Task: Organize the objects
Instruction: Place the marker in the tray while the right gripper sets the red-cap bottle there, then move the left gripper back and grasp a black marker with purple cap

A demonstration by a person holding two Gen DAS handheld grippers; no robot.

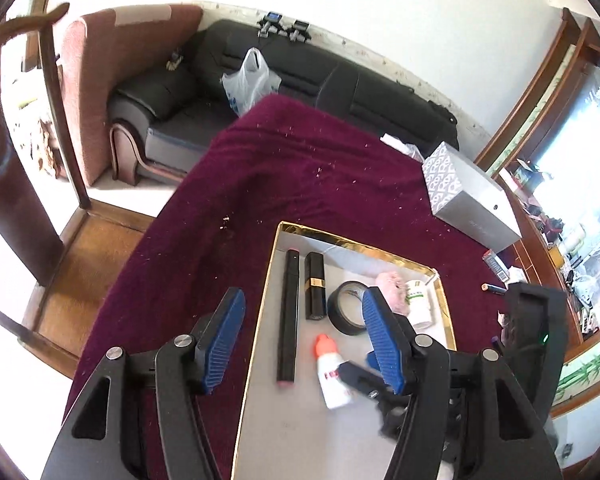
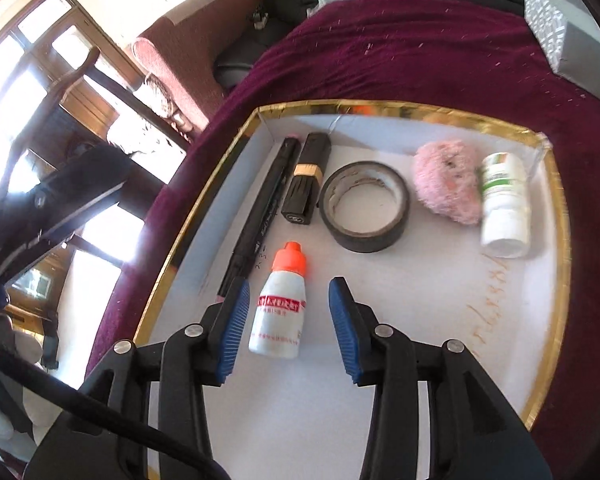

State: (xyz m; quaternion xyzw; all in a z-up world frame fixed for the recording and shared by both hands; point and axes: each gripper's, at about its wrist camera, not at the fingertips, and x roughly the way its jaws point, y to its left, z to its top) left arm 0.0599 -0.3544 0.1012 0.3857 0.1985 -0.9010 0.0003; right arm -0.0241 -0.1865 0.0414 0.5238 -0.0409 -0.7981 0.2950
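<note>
A dark red cloth (image 1: 284, 168) covers the table, and on it lies a shallow gold-rimmed tray (image 2: 561, 216) with a white floor. A grey box (image 1: 472, 204) with a patterned end stands on the cloth beyond the tray's far right corner.

Along the tray's far side, left to right, lie a long black pen (image 2: 260, 208), a black lipstick with a gold band (image 2: 306, 178), a roll of black tape (image 2: 366, 206), a pink fluffy puff (image 2: 448, 182) and a white bottle with a green label (image 2: 504, 204), its print too small to read.

Nearer lies a small white bottle with an orange cap (image 2: 280, 308); its red label carries unreadable characters.

The right gripper (image 2: 288, 328) straddles this bottle, jaws parted, pads clear of it. The left gripper (image 1: 304, 340) hangs open above the tray, empty.
</note>
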